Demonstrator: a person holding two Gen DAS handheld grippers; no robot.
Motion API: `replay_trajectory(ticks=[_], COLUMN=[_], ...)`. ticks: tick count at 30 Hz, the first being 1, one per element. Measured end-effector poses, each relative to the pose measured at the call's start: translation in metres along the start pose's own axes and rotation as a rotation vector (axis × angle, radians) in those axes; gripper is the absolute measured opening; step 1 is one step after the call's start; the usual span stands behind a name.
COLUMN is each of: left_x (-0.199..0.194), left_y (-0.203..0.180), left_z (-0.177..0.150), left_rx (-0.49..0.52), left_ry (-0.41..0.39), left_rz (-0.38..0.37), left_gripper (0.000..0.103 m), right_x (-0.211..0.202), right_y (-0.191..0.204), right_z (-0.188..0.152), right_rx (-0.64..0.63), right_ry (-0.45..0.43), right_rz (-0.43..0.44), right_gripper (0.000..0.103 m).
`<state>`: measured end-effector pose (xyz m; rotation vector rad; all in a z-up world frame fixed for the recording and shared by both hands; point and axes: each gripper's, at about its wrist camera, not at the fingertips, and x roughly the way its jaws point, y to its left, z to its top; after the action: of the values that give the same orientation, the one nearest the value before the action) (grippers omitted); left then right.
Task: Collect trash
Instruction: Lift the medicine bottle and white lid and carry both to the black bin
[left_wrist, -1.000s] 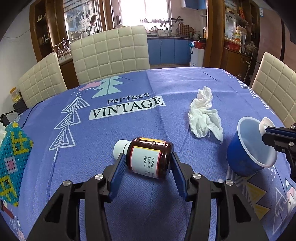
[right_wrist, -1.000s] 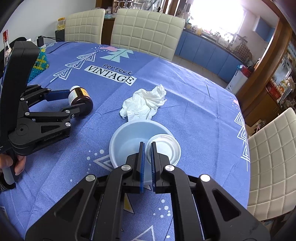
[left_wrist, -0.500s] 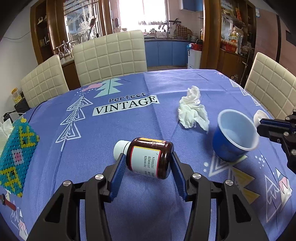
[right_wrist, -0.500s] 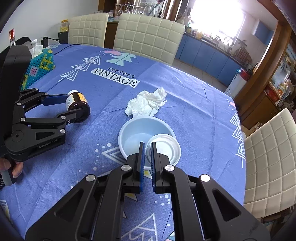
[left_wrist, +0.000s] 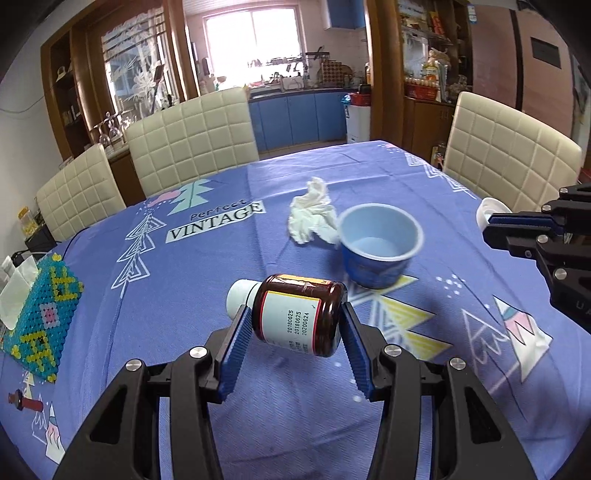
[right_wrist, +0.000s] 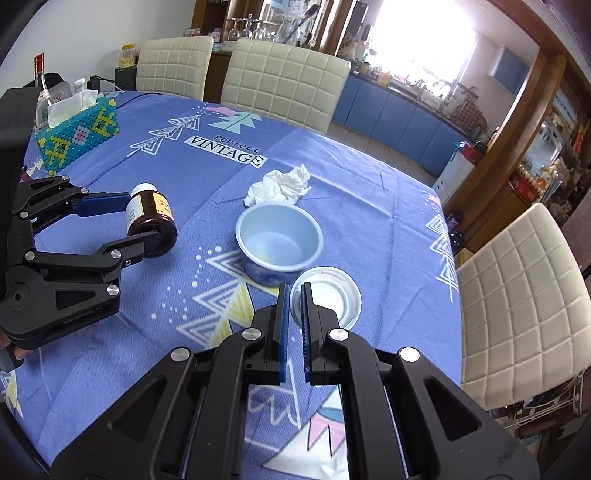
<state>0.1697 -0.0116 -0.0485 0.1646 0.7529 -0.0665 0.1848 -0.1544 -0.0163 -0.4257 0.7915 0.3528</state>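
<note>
My left gripper (left_wrist: 293, 328) is shut on a brown medicine bottle (left_wrist: 299, 314) with a white cap and label, held sideways above the blue tablecloth (left_wrist: 166, 295); the same bottle (right_wrist: 149, 218) shows at the left of the right wrist view. My right gripper (right_wrist: 294, 295) is shut on the rim of a clear plastic lid (right_wrist: 328, 297), lifted off the cloth. The lid (left_wrist: 489, 212) peeks out at the right of the left wrist view. A blue paper cup (left_wrist: 378, 245) stands upright on the table, with a crumpled white tissue (left_wrist: 310, 212) just behind it.
A beaded teal tissue box (right_wrist: 79, 134) sits at the table's far left. Cream padded chairs (right_wrist: 284, 88) ring the table, one (right_wrist: 517, 295) close on the right. A hand (right_wrist: 11, 354) shows at the lower left edge.
Both grippers have pulled back and risen with the bottle and lid. The blue cup was tilted on its side by the right gripper; now it stands upright and apart.
</note>
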Motion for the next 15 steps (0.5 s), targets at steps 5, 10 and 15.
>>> replay_trajectory(ticks=[5,10,15], left_x=[-0.014,-0.024,-0.035], left_y=[-0.033,-0.071,-0.11], left_z=[-0.005,-0.007,-0.006], left_rx=[0.066,0.132,0.195], left_ry=[-0.012,-0.021,-0.039], left_rz=[-0.019,-0.048,-0.081], left_gripper=[0.048,0.048,0.048], right_x=[-0.017,-0.032,-0.048], right_y=[-0.013,-0.032,-0.054], right_z=[-0.026,-0.053,-0.081], right_rx=[0.015,0.042,0.083], right_ry=[0.005,0.013,0.015], right_rz=[-0.034,-0.072,-0.112], right_gripper=[0.007,0.007,0.007])
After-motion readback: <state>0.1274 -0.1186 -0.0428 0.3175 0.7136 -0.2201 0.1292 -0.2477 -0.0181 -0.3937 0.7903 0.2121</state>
